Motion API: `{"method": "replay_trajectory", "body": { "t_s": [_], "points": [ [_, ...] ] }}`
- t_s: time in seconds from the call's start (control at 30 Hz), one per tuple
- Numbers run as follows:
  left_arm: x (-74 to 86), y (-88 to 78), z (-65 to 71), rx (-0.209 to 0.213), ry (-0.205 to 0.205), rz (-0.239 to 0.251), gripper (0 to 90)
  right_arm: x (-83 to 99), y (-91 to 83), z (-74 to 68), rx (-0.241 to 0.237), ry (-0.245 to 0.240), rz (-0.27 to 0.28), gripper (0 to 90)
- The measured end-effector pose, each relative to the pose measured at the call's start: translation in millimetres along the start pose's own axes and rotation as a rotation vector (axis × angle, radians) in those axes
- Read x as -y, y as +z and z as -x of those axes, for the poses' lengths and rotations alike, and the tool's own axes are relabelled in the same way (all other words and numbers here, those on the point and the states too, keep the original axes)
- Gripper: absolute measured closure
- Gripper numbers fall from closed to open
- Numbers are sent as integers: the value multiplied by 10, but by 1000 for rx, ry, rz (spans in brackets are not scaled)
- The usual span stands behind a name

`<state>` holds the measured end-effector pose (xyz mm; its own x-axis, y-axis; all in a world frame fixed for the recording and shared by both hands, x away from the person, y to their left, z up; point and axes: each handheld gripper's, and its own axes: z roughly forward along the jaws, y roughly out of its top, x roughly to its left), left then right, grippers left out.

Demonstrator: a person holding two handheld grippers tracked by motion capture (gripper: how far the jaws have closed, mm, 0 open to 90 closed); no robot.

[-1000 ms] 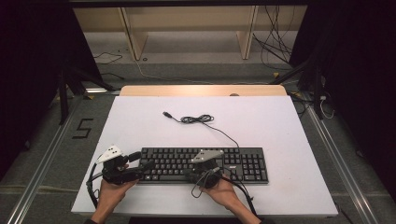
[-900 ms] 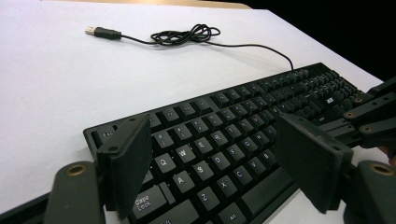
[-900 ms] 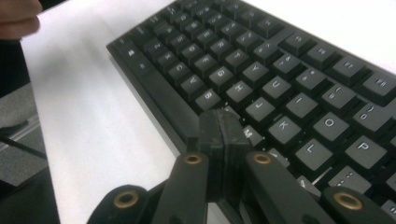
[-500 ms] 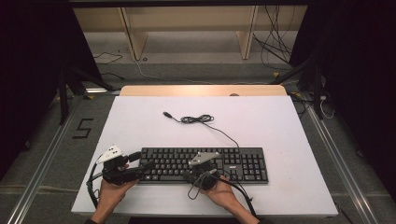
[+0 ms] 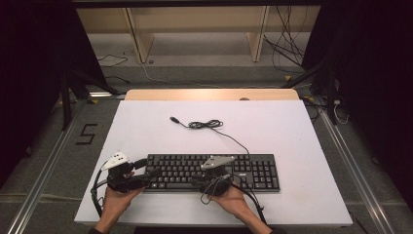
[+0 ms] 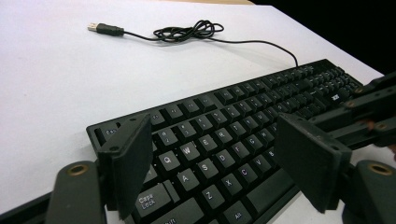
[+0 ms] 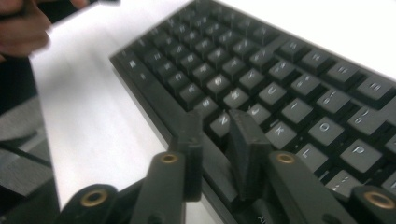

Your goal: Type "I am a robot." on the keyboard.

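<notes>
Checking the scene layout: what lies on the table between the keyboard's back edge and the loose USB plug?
In the high view, only bare white table and the keyboard's own black cable, bunched in a loose coil, lie between the keyboard and the USB plug.

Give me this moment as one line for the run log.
left tool: open, over keyboard left end | right tool: just opening, nothing held, at front edge

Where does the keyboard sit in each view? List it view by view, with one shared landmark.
High view: keyboard at front centre.
Left gripper view: keyboard runs from bottom left to upper right.
Right gripper view: keyboard spans centre and right.
Shared landmark: the white table under it.
</notes>
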<state>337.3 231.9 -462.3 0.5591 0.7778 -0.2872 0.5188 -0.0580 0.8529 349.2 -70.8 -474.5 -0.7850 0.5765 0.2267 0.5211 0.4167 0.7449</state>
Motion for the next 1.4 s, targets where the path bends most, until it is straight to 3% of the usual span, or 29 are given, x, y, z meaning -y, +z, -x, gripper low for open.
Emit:
{"method": "replay_trajectory", "body": {
  "t_s": [0.17,0.43,0.87,1.03,1.4],
  "points": [
    [5,21,2,-3,13,-17,318,-31,-105,21,-9,15,38,629],
    [27,94,-19,-29,22,-85,534,-68,-219,72,7,40,72,463],
    [59,225,-5,-56,69,-181,834,-94,-312,88,17,36,104,378],
    [61,241,-17,-63,70,-194,887,-96,-339,93,23,40,112,355],
    [69,278,-34,-68,69,-212,889,-80,-396,101,32,43,139,348]
  ]
}}
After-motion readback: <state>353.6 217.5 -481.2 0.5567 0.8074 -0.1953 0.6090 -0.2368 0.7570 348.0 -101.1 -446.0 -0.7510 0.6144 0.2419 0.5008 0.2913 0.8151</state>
